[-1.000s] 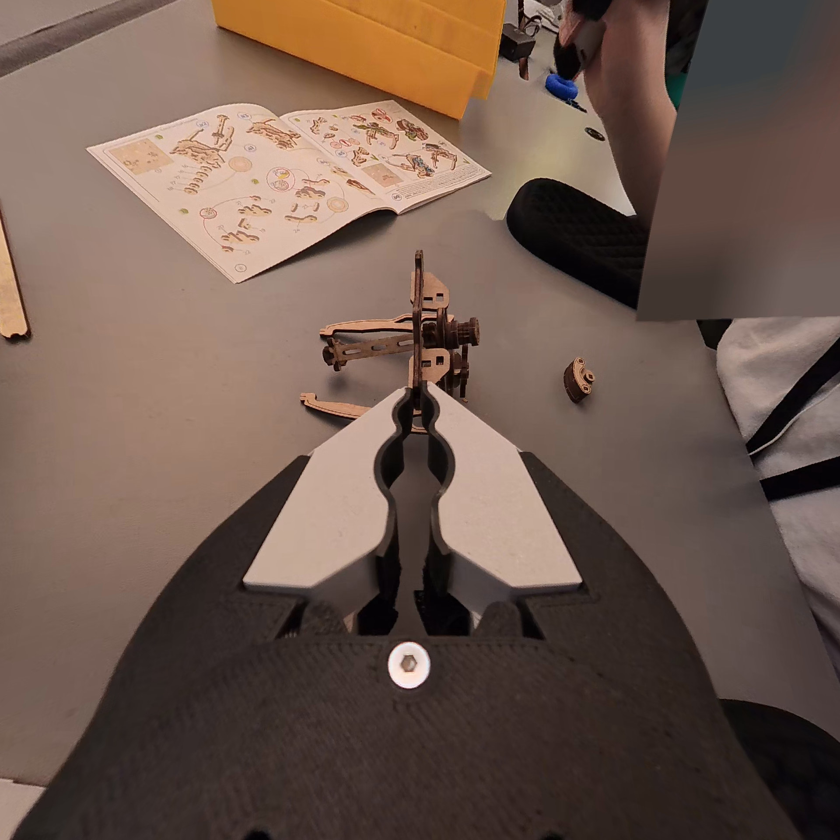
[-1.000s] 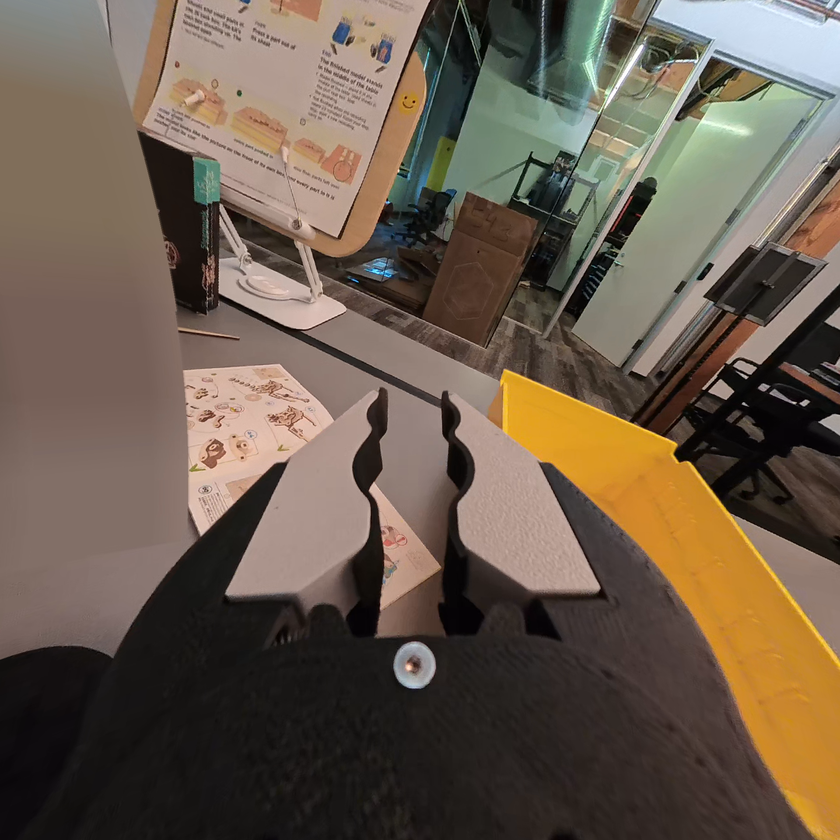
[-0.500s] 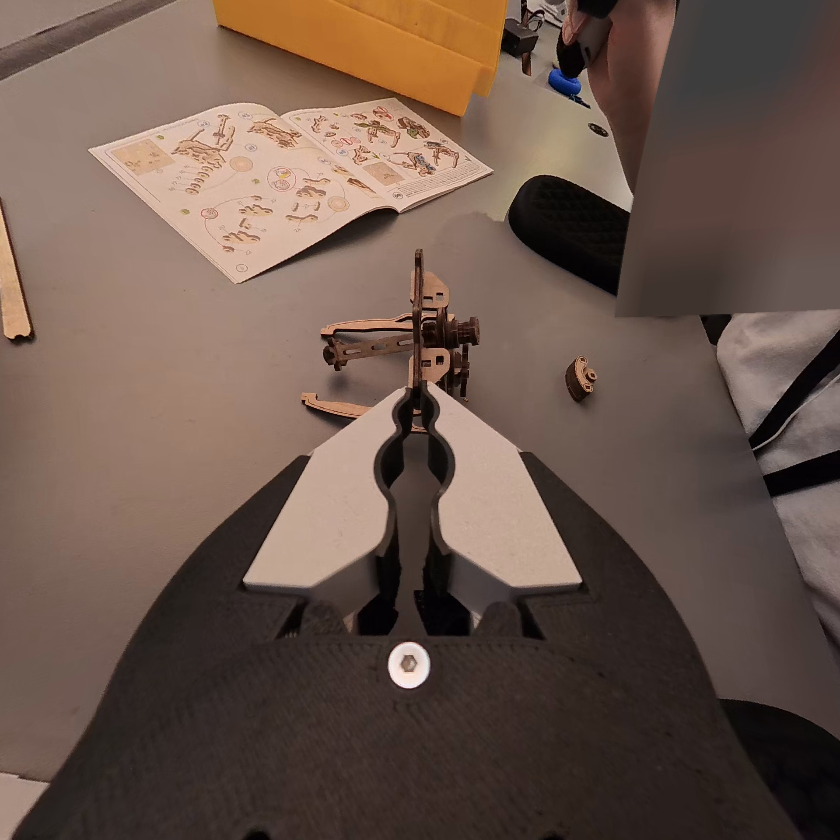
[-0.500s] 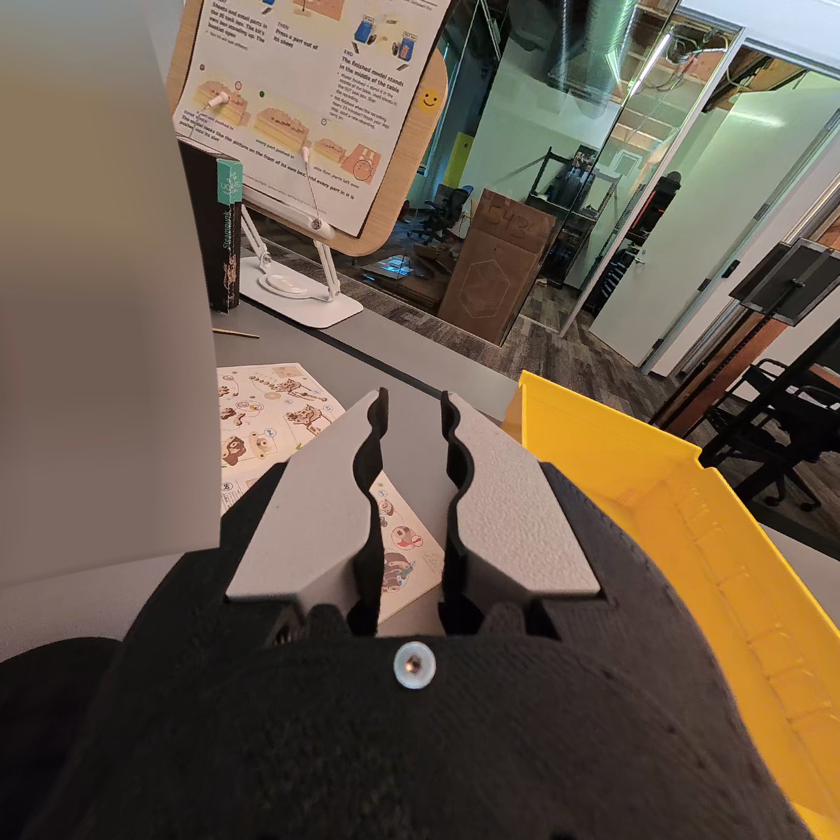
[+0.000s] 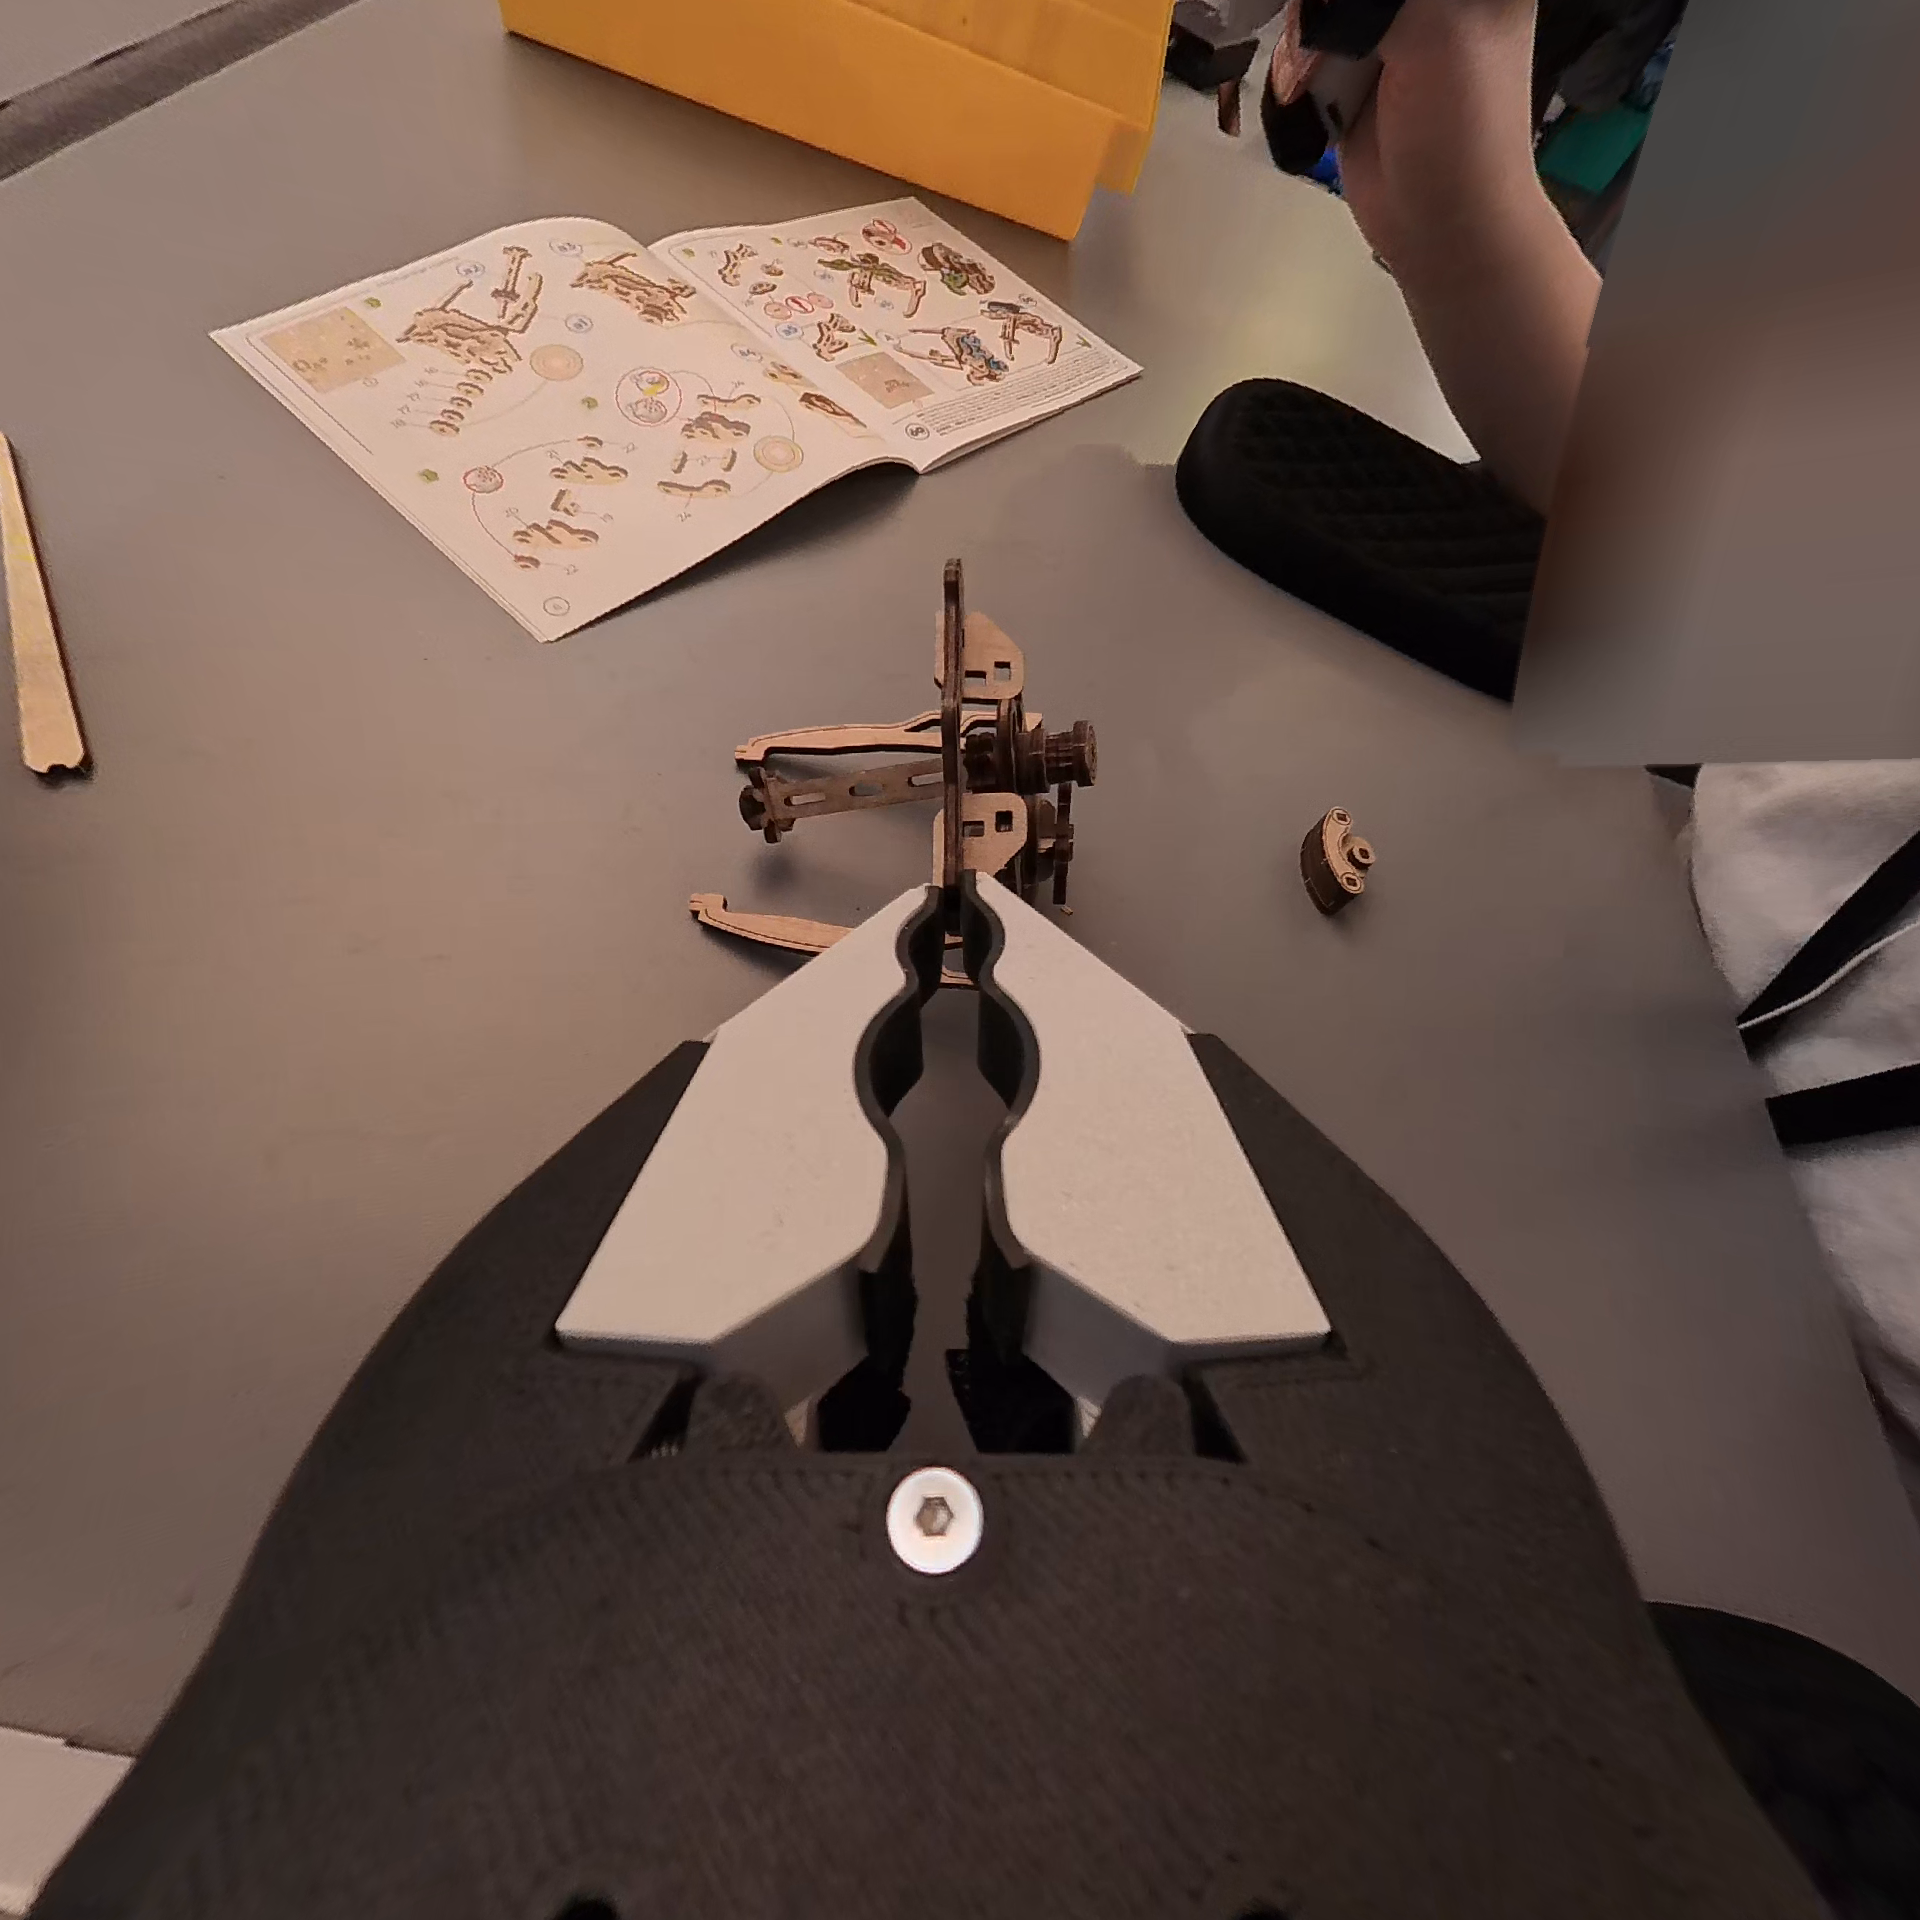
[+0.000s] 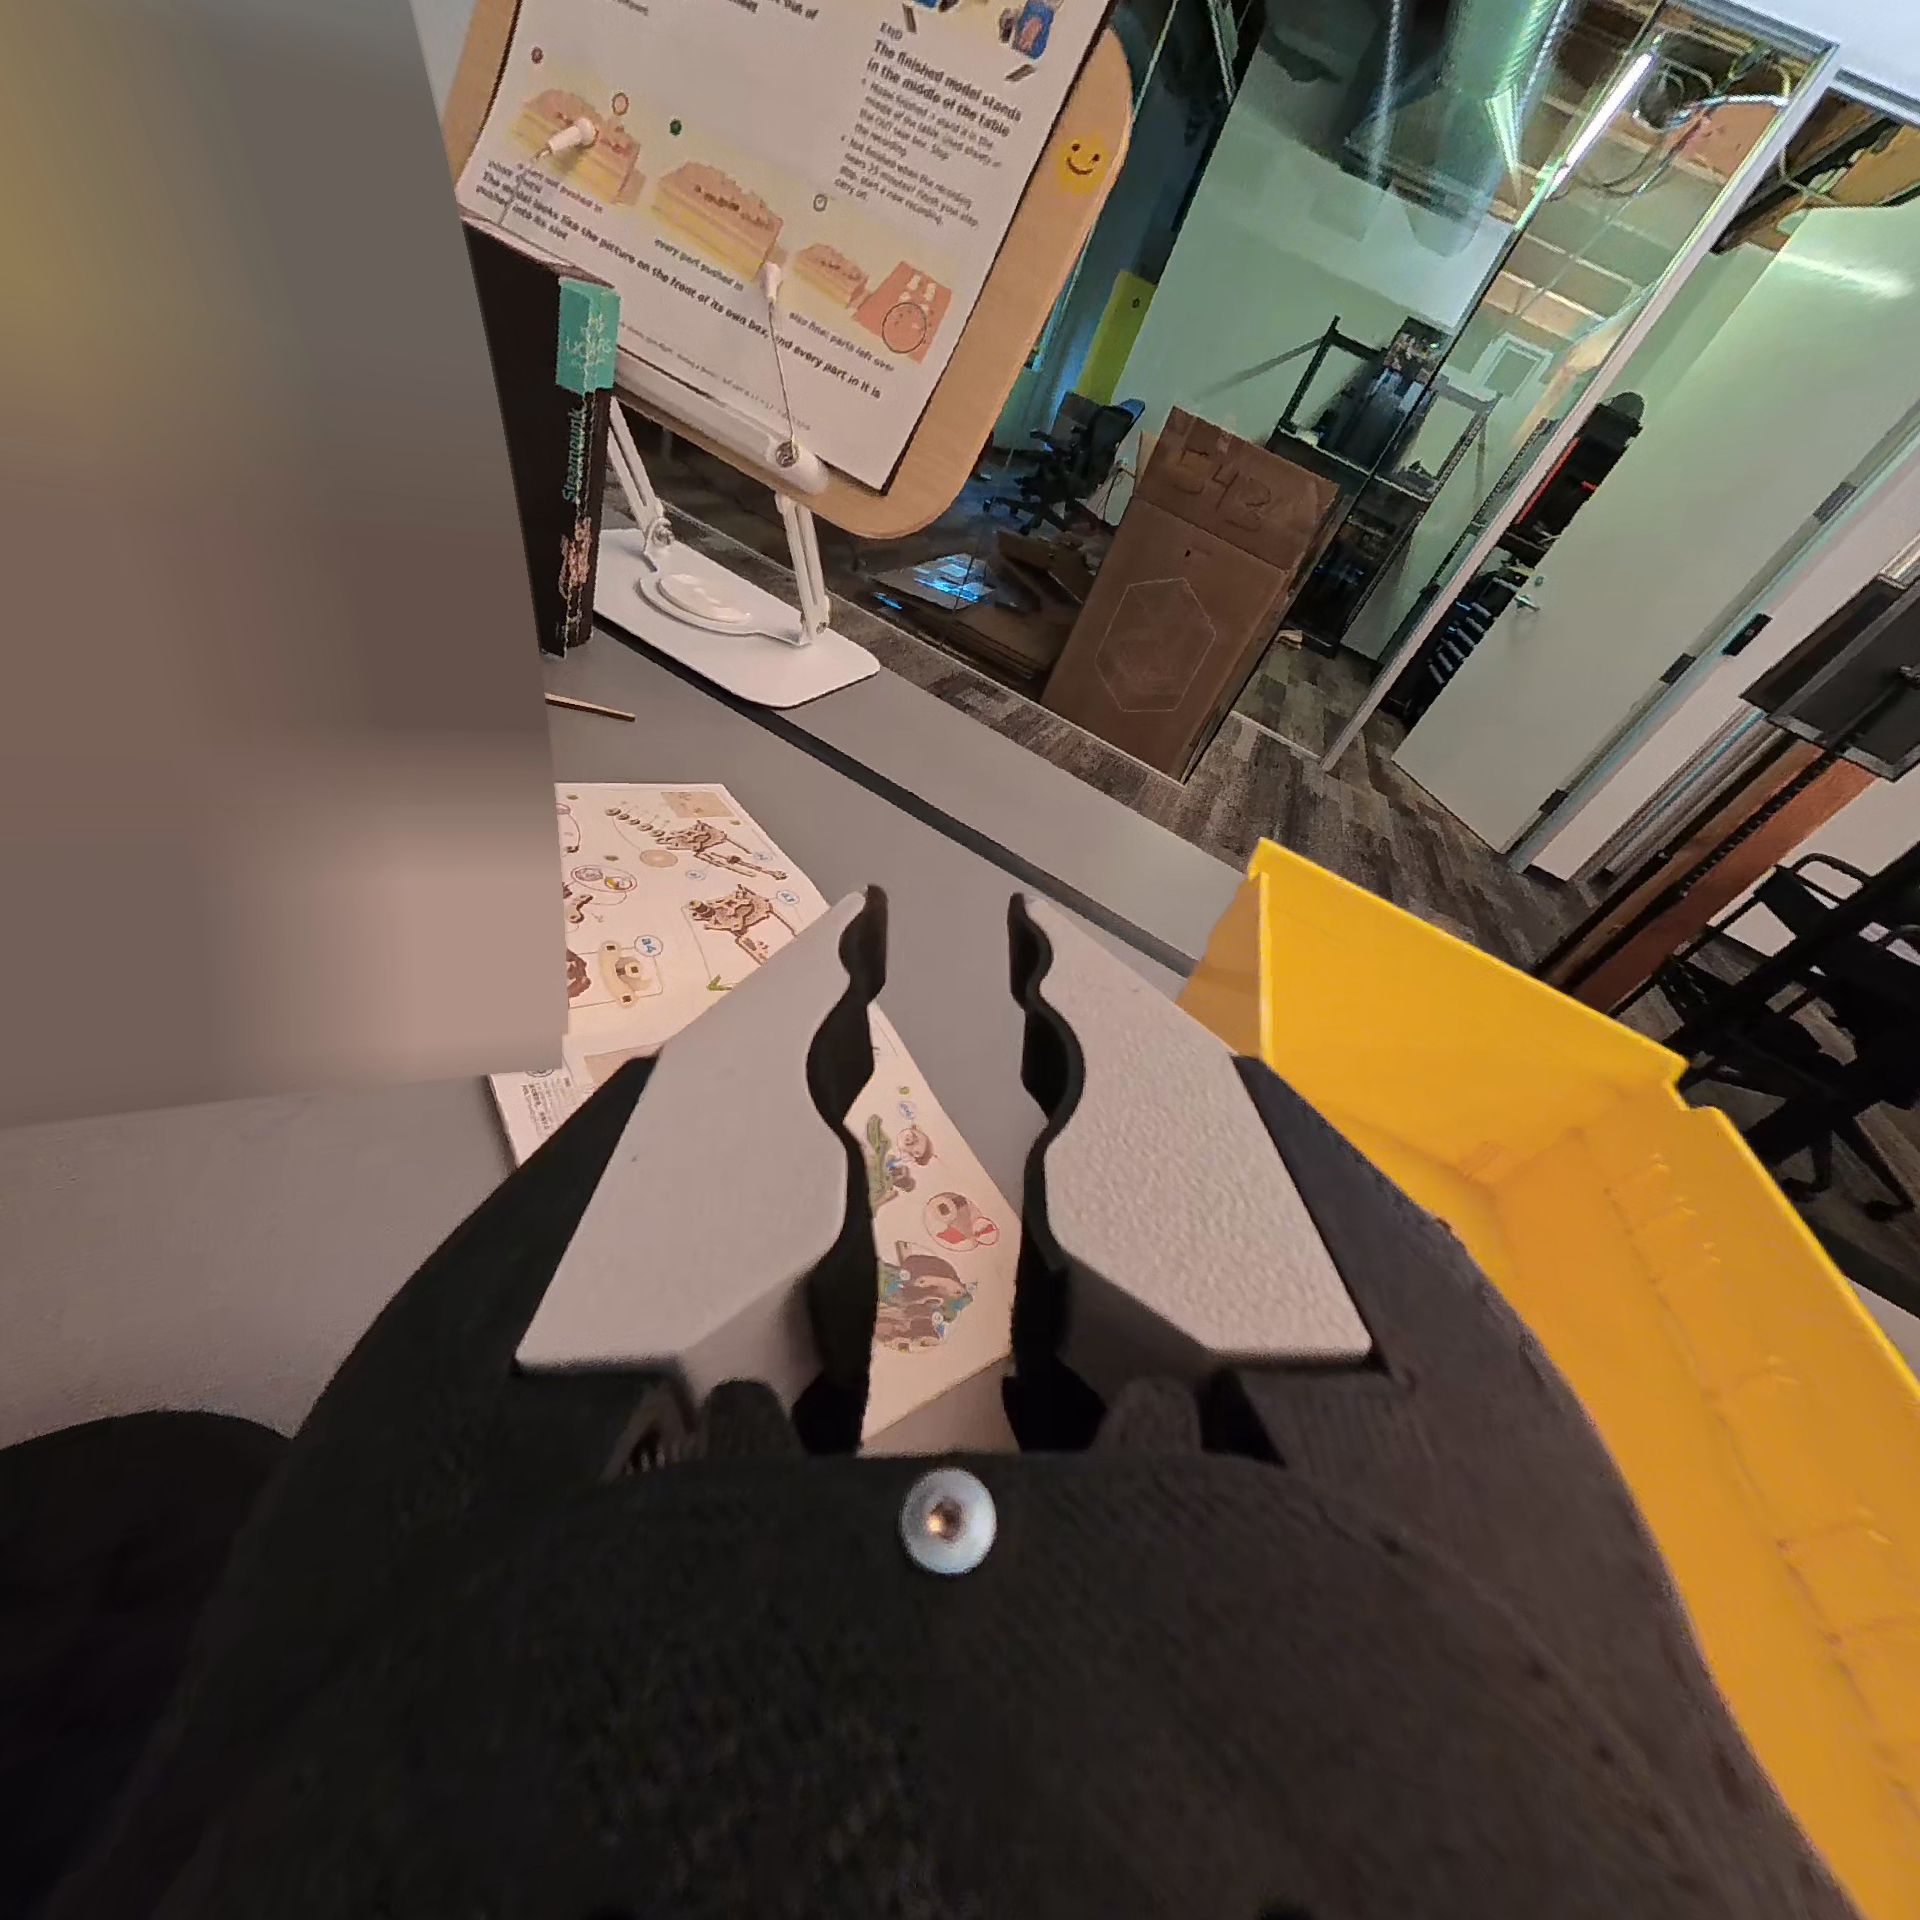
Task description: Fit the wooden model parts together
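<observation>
A partly built wooden model (image 5: 971,774) stands on the grey table (image 5: 312,935) in the left wrist view, with a thin upright plate, side arms and a small gear hub. My left gripper (image 5: 953,894) is shut on the near edge of that upright plate. A loose flat wooden strip (image 5: 764,923) lies just left of the fingertips. A small curved wooden piece (image 5: 1333,860) lies to the right. My right gripper (image 6: 945,914) is open and empty, raised above the table and pointing over the instruction booklet (image 6: 686,914).
The open instruction booklet (image 5: 665,384) lies beyond the model. A yellow bin (image 5: 862,83) stands at the back, also in the right wrist view (image 6: 1558,1195). A wooden strip (image 5: 36,634) lies far left. A person's arm (image 5: 1455,239) is at upper right. A black box (image 6: 571,457) and sheet stand (image 6: 748,623) stand behind. The left gripper's tips are roughly 30 centimeters from the right gripper's. It is some 12 centimeters from my left tips to the small curved wooden piece (image 5: 1333,860).
My left gripper and the model have stayed still. My right gripper's view has swung to the left, so the booklet and bin sit further right in it. The person's arm shifted slightly.
</observation>
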{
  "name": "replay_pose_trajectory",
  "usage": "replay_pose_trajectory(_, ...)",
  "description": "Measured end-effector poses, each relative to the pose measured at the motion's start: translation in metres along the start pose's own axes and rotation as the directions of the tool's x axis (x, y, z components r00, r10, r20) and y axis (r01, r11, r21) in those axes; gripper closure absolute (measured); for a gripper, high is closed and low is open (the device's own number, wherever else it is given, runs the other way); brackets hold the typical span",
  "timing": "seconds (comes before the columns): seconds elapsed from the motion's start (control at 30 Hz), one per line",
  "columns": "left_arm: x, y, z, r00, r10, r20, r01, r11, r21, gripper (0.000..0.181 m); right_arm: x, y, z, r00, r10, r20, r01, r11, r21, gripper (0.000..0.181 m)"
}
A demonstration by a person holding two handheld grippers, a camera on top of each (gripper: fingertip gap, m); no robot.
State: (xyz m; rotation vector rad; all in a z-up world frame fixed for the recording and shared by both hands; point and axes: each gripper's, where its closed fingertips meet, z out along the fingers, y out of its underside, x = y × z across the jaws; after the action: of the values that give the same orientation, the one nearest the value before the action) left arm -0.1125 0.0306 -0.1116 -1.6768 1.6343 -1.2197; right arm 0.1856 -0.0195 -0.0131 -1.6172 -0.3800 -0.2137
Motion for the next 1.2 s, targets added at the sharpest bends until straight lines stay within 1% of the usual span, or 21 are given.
replay_pose_trajectory(0.07,0.000,0.000,0.000,1.000,-0.003,0.002,0.003,1.000,-0.005,0.181,-0.011,0.002,0.005,0.998,-0.006,0.055,0.005,1.000,0.012,0.159)
replay_pose_trajectory(0.13,0.000,0.000,0.001,1.000,-0.002,0.006,0.003,1.000,-0.010,0.181,-0.035,-0.001,0.010,0.986,-0.012,0.167,0.003,0.998,0.056,0.159)
replay_pose_trajectory(0.2,0.000,0.000,0.001,1.000,0.002,0.012,-0.002,1.000,-0.017,0.181,-0.072,-0.009,0.015,0.949,-0.012,0.314,-0.020,0.995,0.098,0.152)
replay_pose_trajectory(0.27,0.001,0.000,0.002,1.000,0.003,0.016,-0.003,1.000,-0.023,0.181,-0.120,-0.022,0.017,0.882,-0.043,0.469,-0.023,0.991,0.133,0.147)
replay_pose_trajectory(0.33,0.001,0.001,0.002,1.000,0.003,0.017,-0.002,1.000,-0.029,0.181,-0.169,-0.031,0.019,0.809,-0.163,0.565,0.067,0.980,0.187,0.144)
replay_pose_trajectory(0.4,0.001,0.001,0.002,1.000,-0.003,0.016,0.004,0.999,-0.032,0.181,-0.215,-0.031,0.023,0.718,-0.314,0.621,0.220,0.949,0.226,0.140)
replay_pose_trajectory(0.47,0.001,0.002,0.002,1.000,-0.007,0.015,0.007,0.999,-0.033,0.181,-0.249,-0.031,0.027,0.625,-0.456,0.633,0.355,0.889,0.289,0.132)
replay_pose_trajectory(0.53,0.001,0.001,0.003,1.000,-0.008,0.014,0.008,0.999,-0.035,0.181,-0.273,-0.037,0.032,0.533,-0.586,0.610,0.443,0.808,0.388,0.130)
replay_pose_trajectory(0.6,0.001,0.001,0.003,1.000,-0.011,0.012,0.011,0.999,-0.036,0.181,-0.288,-0.039,0.040,0.455,-0.674,0.582,0.502,0.734,0.458,0.126)
replay_pose_trajectory(0.67,0.001,0.001,0.004,1.000,-0.013,0.010,0.013,0.999,-0.035,0.181,-0.297,-0.035,0.050,0.378,-0.735,0.562,0.556,0.666,0.497,0.124)
replay_pose_trajectory(0.83,0.001,0.001,0.003,1.000,-0.022,0.003,0.022,0.999,-0.037,0.181,-0.303,-0.025,0.071,0.268,-0.823,0.500,0.656,0.537,0.531,0.122)
replay_pose_trajectory(0.93,0.000,0.001,0.003,1.000,-0.026,0.009,0.027,0.999,-0.039,0.181,-0.307,-0.023,0.070,0.205,-0.859,0.470,0.680,0.470,0.563,0.135)
replay_pose_trajectory(1.0,-0.001,0.001,0.003,1.000,-0.025,0.012,0.026,0.999,-0.041,0.181,-0.308,-0.020,0.070,0.177,-0.860,0.478,0.690,0.455,0.563,0.141)
replay_pose_trajectory(1.07,-0.002,0.001,0.003,1.000,-0.028,0.013,0.028,0.999,-0.042,0.181,-0.308,-0.017,0.069,0.159,-0.849,0.504,0.703,0.456,0.545,0.146)
replay_pose_trajectory(1.2,-0.002,0.001,0.004,1.000,-0.025,0.016,0.025,0.999,-0.047,0.181,-0.306,-0.014,0.069,0.153,-0.821,0.550,0.727,0.471,0.500,0.146)
